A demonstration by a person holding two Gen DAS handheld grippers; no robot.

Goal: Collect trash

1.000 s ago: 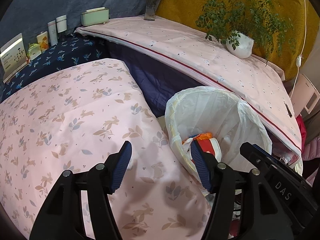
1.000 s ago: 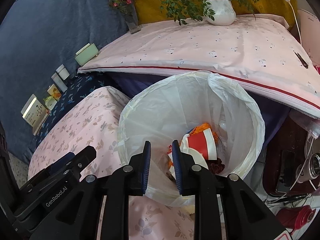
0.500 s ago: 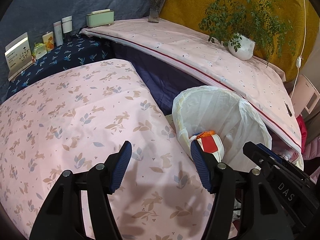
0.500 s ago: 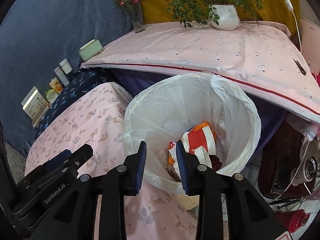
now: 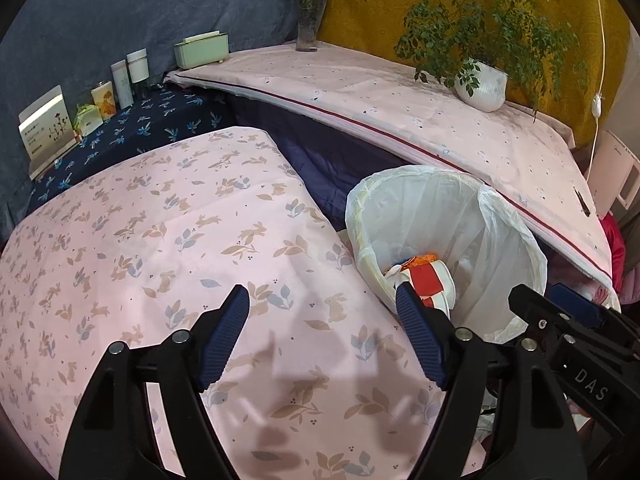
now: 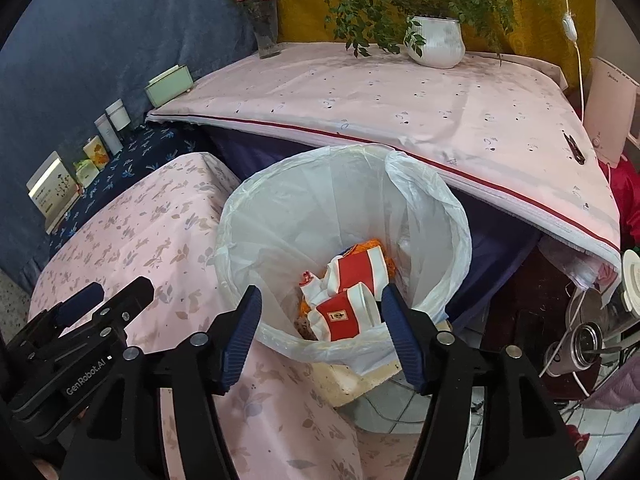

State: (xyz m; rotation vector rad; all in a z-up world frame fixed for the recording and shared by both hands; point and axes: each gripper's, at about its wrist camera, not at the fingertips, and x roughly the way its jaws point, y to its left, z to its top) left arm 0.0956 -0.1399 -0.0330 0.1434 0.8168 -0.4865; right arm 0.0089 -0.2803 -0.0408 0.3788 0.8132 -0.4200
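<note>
A bin with a white plastic liner [image 6: 340, 200] stands beside the pink rabbit-print cover [image 5: 160, 248]. Red-and-white paper cups [image 6: 352, 272] and orange scraps lie at its bottom; the cups [image 5: 428, 276] also show in the left wrist view. My right gripper [image 6: 322, 294] hangs over the bin's near rim, its jaws opening with nothing between them. My left gripper [image 5: 320, 292] hovers above the pink cover just left of the bin [image 5: 440, 216], jaws opening too and holding nothing.
Behind the bin is a pink-covered table [image 5: 400, 112] with a white plant pot [image 5: 482, 88], a flower vase [image 5: 308, 28] and a green box [image 5: 202, 50]. Bottles and cards [image 5: 120, 84] line the dark blue cloth. Metal clutter [image 6: 588, 332] sits at right.
The right jaws spread from nearly shut to wide apart. The left jaws widened slightly. Both views drew back a little from the bin.
</note>
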